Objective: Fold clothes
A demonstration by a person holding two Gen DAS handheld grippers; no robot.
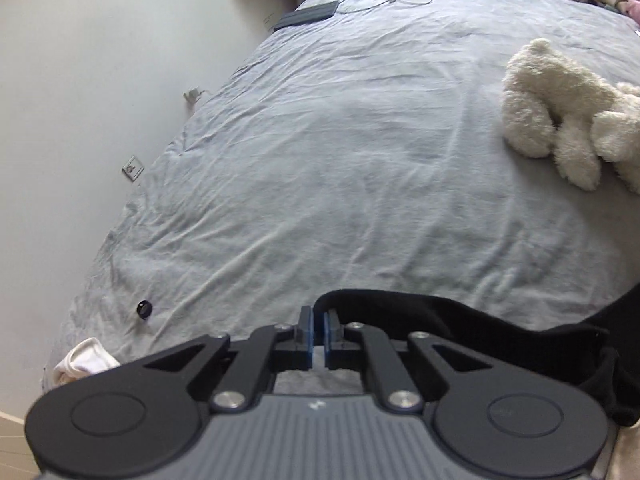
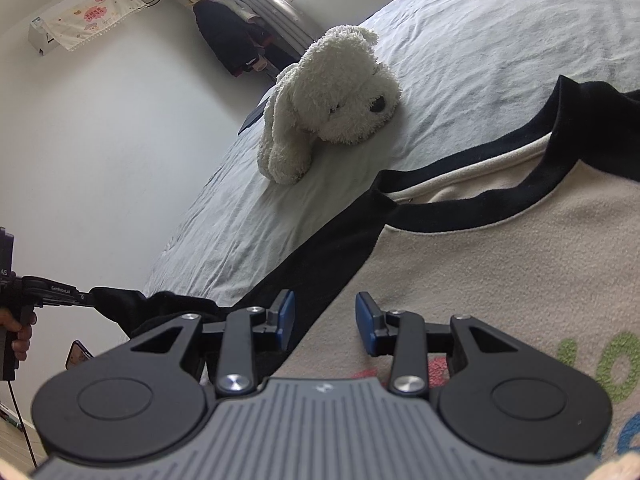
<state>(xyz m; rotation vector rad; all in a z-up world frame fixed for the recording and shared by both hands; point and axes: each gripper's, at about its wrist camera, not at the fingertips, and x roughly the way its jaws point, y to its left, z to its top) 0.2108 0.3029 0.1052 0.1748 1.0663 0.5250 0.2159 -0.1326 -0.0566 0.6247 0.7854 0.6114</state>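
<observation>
Left wrist view. The left gripper (image 1: 319, 322) has its blue-padded jaws drawn together, pinching the edge of the black sleeve (image 1: 460, 322) of a sweatshirt; the dark cloth runs from the fingertips off to the right and hangs along the frame's right edge. Beyond lies the bed (image 1: 320, 160) under a crumpled pale grey sheet, with a cream plush dog (image 1: 560, 112) at right, a dark flat case (image 1: 310, 14) near the far corner, a small black round object (image 1: 143, 309) near the left edge of the bed, and a white bit of cloth (image 1: 86, 364) at lower left. A white wall (image 1: 100, 80) borders the bed.

Right wrist view. The right gripper (image 2: 325, 320) hovers with jaws apart — nothing between the pads — over the cream sweatshirt (image 2: 500, 272), which lies spread on the bed (image 2: 480, 40), black collar toward the plush dog (image 2: 332, 100). The black sleeve (image 2: 320, 240) stretches away to the left, where the left gripper (image 2: 86, 300), held by a hand (image 2: 20, 332), clamps its cuff clear of the mattress edge. Coloured lettering — green, red, blue — shows on the garment's front at lower right.
</observation>
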